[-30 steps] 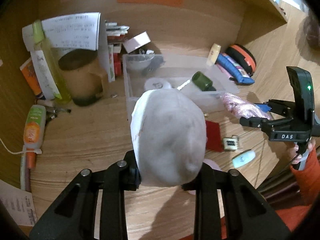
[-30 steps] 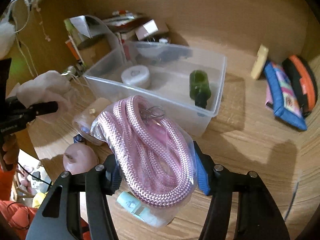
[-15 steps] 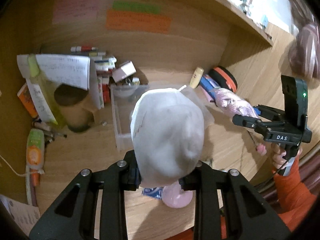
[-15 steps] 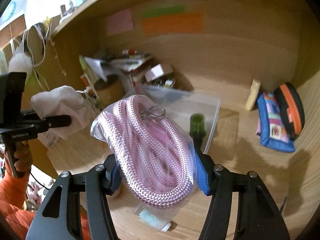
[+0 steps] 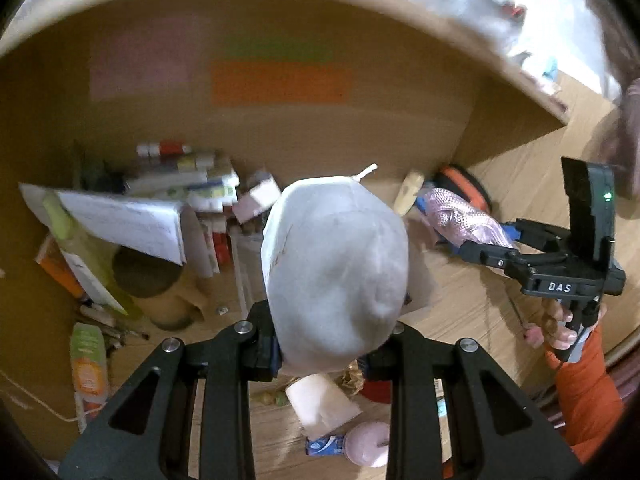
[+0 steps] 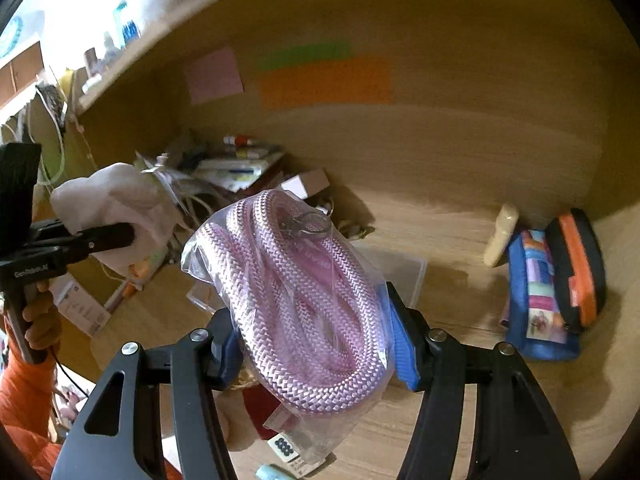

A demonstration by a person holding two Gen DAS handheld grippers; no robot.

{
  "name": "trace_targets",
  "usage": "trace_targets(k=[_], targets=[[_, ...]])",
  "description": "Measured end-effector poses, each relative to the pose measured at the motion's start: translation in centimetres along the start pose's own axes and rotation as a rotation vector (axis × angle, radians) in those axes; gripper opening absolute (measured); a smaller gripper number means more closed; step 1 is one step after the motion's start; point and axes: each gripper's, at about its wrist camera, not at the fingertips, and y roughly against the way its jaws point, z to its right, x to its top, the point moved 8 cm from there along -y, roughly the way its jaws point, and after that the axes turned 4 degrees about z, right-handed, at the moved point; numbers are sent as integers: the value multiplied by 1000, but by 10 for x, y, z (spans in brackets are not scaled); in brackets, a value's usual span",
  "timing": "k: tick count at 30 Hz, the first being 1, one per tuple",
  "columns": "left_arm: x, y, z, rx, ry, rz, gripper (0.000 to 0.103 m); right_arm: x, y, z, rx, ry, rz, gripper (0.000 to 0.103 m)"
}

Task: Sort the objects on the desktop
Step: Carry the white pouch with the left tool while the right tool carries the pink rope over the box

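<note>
Both hands are full right now. The left gripper [image 5: 334,350] is clamped on a white cloth bundle [image 5: 334,276], held up off the wooden desk [image 5: 472,288]. The right gripper [image 6: 316,348] is squeezing a bagged coil of pink rope [image 6: 296,300], with the clear plastic bin [image 6: 404,276] sitting just behind and below it and a blue pouch [image 6: 536,300] off to its right.

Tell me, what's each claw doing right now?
Left gripper shut on white cloth bundle. Right gripper shut on bagged pink rope. Both above desk; nothing blocking.
</note>
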Motion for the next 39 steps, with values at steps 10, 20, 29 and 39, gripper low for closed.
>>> trace_targets(k=[10, 20, 29, 39], targets=[[-32, -85, -29, -19, 48, -187, 28, -30, -79, 15, 8, -34, -174, 56], [-40, -122, -32, -23, 13, -255, 28, -55, -132, 18, 8, -19, -292, 56], [-42, -138, -31, -35, -46, -279, 56, -62, -150, 4, -58, 99, -311, 57], [-35, -122, -22, 98, -159, -220, 67, -62, -151, 4, -110, 90, -334, 60]])
